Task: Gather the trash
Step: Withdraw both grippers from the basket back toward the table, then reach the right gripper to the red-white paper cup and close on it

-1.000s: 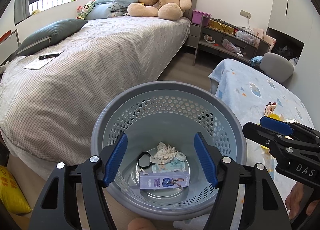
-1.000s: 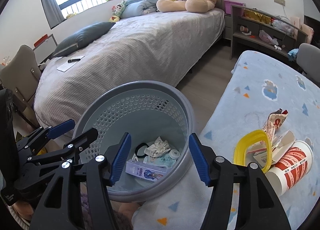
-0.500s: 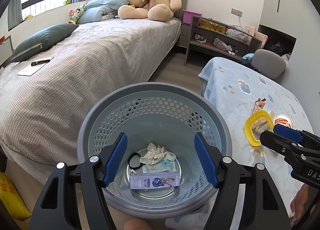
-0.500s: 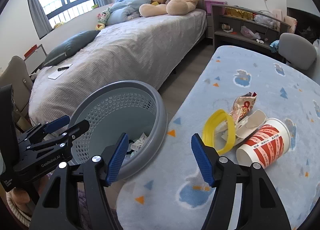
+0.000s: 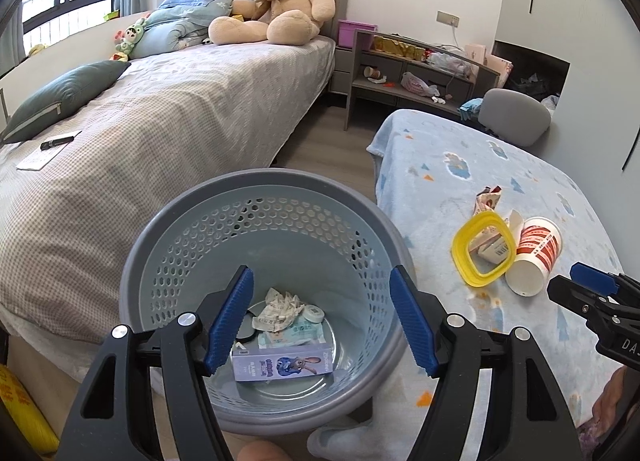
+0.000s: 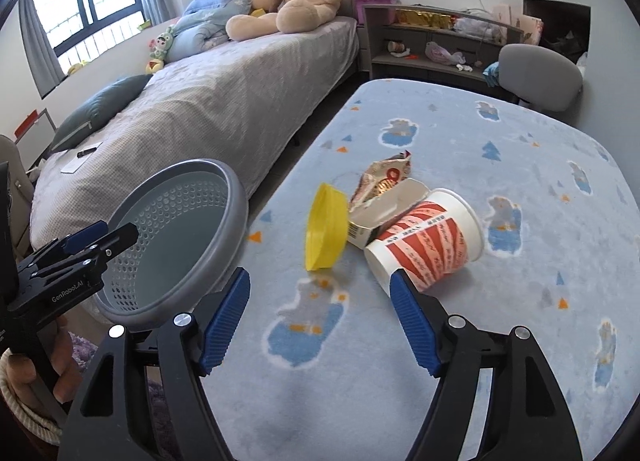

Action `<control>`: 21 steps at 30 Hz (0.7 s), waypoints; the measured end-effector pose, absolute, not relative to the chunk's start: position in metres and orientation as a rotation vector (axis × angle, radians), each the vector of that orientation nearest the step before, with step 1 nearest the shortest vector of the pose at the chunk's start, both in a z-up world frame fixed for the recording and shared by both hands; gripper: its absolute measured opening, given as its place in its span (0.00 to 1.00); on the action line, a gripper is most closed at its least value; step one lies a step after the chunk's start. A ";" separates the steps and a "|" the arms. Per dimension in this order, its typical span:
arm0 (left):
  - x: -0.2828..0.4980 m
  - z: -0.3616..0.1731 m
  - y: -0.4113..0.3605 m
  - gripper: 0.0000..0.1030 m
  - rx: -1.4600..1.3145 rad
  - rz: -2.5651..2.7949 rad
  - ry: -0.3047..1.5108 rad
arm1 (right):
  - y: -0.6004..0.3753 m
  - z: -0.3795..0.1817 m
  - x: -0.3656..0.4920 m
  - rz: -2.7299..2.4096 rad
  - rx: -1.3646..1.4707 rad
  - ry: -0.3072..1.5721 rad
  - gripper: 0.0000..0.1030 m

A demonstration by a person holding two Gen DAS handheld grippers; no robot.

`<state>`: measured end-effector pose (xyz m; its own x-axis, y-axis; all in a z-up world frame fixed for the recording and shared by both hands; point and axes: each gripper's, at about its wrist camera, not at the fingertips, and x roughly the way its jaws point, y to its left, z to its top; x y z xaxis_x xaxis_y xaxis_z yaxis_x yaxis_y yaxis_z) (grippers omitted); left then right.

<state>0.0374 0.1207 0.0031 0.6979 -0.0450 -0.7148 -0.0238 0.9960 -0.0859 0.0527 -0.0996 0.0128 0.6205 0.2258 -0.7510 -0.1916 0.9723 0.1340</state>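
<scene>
A grey perforated basket [image 5: 264,197] stands beside the table, and my left gripper [image 5: 322,273] hangs open over its mouth. Inside lie a small box with a cartoon rabbit [image 5: 282,365], crumpled paper [image 5: 280,305] and other scraps. On the blue blanket-covered table [image 6: 480,341] lie a yellow lid ring [image 6: 326,229], a red-and-white paper cup [image 6: 428,245] on its side, a torn carton [image 6: 384,213] and a crumpled wrapper [image 6: 388,175]. My right gripper [image 6: 320,277] hovers just short of them, its jaws opening with nothing between them. The right wrist view also shows the left gripper [image 6: 104,235] at the basket [image 6: 236,221].
A bed [image 5: 160,133] with a teddy bear [image 5: 276,9], pillows and a notepad lies left of the basket. A shelf unit [image 5: 420,73] and a grey chair [image 5: 512,113] stand behind the table. A strip of wooden floor runs between bed and table.
My right gripper swung right, from over the basket to over the table near the trash pile, and its jaws widened. The left gripper shifted a little and stays open above the basket.
</scene>
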 end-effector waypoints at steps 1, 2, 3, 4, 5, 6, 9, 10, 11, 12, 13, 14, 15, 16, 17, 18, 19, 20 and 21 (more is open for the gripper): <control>0.037 0.003 0.117 0.66 -0.089 -0.019 0.798 | -0.104 0.013 0.051 0.225 0.047 0.867 0.70; 0.037 0.003 0.114 0.66 -0.086 -0.025 0.798 | -0.108 0.012 0.049 0.213 0.052 0.866 0.71; 0.037 0.003 0.111 0.66 -0.084 -0.031 0.799 | -0.113 0.012 0.047 0.200 0.058 0.863 0.72; 0.037 0.003 0.109 0.67 -0.081 -0.037 0.798 | -0.118 0.011 0.045 0.186 0.064 0.862 0.73; 0.037 0.003 0.104 0.67 -0.075 -0.044 0.799 | -0.122 0.010 0.044 0.170 0.071 0.863 0.73; 0.037 0.003 0.101 0.67 -0.070 -0.049 0.800 | -0.127 0.008 0.043 0.158 0.082 0.866 0.73; 0.038 0.003 0.090 0.67 -0.058 -0.062 0.800 | -0.139 0.004 0.044 0.120 0.114 0.878 0.73; 0.039 0.003 0.087 0.67 -0.055 -0.065 0.800 | -0.142 0.002 0.045 0.106 0.120 0.879 0.73; 0.039 0.003 0.084 0.67 -0.053 -0.070 0.801 | -0.144 0.001 0.046 0.094 0.122 0.880 0.73; 0.039 0.002 0.080 0.67 -0.051 -0.074 0.802 | -0.146 0.000 0.047 0.083 0.125 0.882 0.73; 0.039 0.002 0.077 0.67 -0.050 -0.078 0.802 | -0.149 -0.001 0.049 0.075 0.132 0.883 0.73; 0.039 0.002 0.073 0.67 -0.047 -0.084 0.802 | -0.151 -0.002 0.050 0.069 0.139 0.883 0.73; 0.040 0.002 0.070 0.67 -0.043 -0.088 0.802 | -0.153 -0.002 0.051 0.063 0.145 0.882 0.73; 0.040 0.002 0.066 0.67 -0.040 -0.091 0.802 | -0.155 -0.002 0.051 0.056 0.147 0.879 0.73; 0.040 0.001 0.063 0.67 -0.037 -0.097 0.802 | -0.156 -0.002 0.052 0.048 0.148 0.876 0.73; 0.041 0.002 0.059 0.67 -0.034 -0.102 0.803 | -0.157 -0.002 0.053 0.044 0.150 0.874 0.73; 0.041 0.001 0.057 0.67 -0.032 -0.106 0.803 | -0.157 -0.002 0.055 0.042 0.153 0.874 0.73; 0.042 0.001 0.053 0.67 -0.028 -0.111 0.803 | -0.158 -0.002 0.057 0.039 0.155 0.873 0.73; 0.042 0.001 0.051 0.67 -0.027 -0.114 0.804 | -0.158 -0.002 0.059 0.036 0.159 0.872 0.74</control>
<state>0.0422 0.0508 0.0008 0.6880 -0.1121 -0.7170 0.0919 0.9935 -0.0671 0.0587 -0.1581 -0.0017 0.6431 0.0966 -0.7596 0.0329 0.9876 0.1535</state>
